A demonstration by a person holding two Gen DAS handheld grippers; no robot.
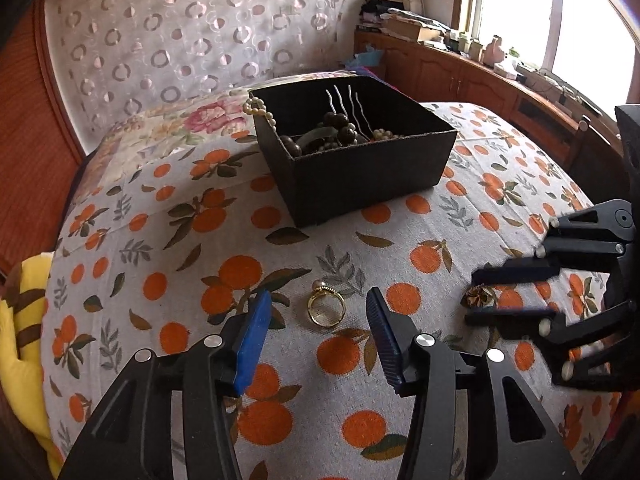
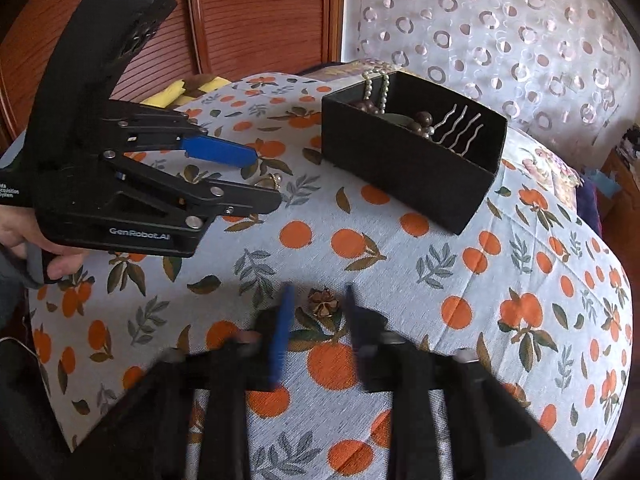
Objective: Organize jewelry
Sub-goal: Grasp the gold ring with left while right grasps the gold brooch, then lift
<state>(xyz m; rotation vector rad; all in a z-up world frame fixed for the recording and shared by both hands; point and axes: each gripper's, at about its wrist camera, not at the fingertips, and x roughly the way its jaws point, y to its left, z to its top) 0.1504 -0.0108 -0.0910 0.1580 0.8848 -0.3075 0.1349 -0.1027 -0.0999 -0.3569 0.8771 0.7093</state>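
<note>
A: Where are our things?
B: Ring (image 1: 326,307), lower middle, lies flat, pearl toward the box (image 1: 360,168); our left gripper (image 1: 318,322) gapes around it, untouched.
A: The right gripper (image 2: 318,312)?
B: Narrowly open astride the brooch (image 2: 325,302), low centre, gripping nothing.

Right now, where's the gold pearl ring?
In the left wrist view, the gold pearl ring lies on the orange-print cloth between the left gripper fingers, nearer than the black box.

In the left wrist view the black box (image 1: 356,152) stands at upper centre as the only tall obstacle. The table cloth (image 1: 168,248) at left is free. The right tool (image 1: 512,292) blocks the right edge, beside the gold ring (image 1: 326,308).
</note>
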